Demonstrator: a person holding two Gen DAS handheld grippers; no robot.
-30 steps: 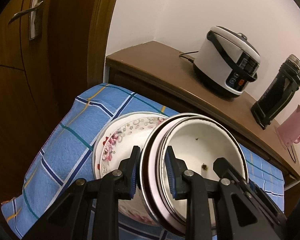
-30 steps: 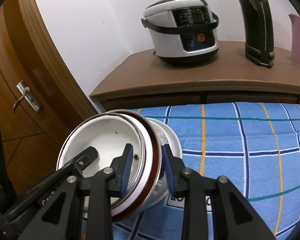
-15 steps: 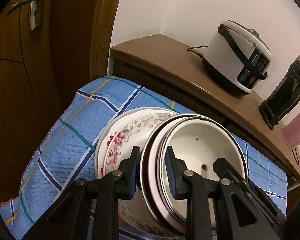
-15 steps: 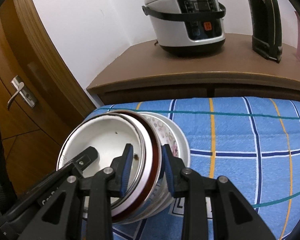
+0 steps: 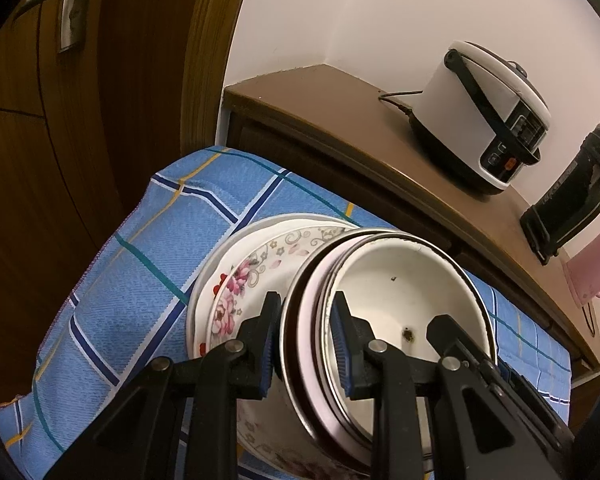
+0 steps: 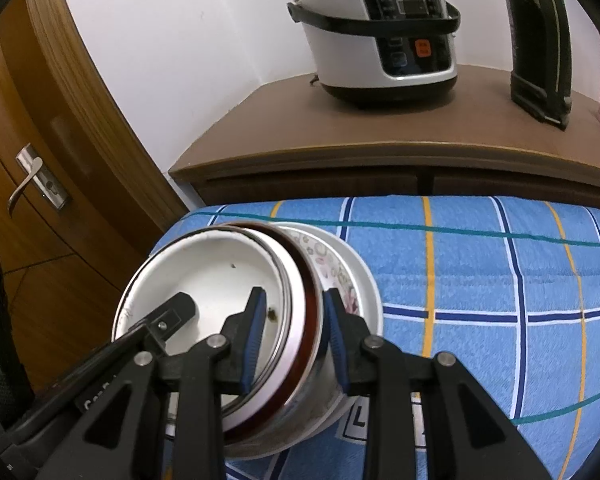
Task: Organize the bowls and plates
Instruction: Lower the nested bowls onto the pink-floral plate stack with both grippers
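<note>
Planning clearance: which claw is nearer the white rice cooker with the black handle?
Right. The right claw, gripping the nested white bowls by the rim, faces the white rice cooker straight ahead; the left claw, on the opposite rim, has it farther off to its right.

From my left wrist view the near part of the flowered plate [image 5: 236, 292] disappears behind the stacked bowls [image 5: 400, 280] and my gripper's black frame, so I can't see its front rim. The pink jug [image 5: 592, 276] is cut off by the right edge. In the right wrist view the bowls' undersides are hidden, so I can't tell whether they touch the plate. Lettering on the blue cloth [image 6: 480, 280] beneath is mostly covered and unreadable.
</note>
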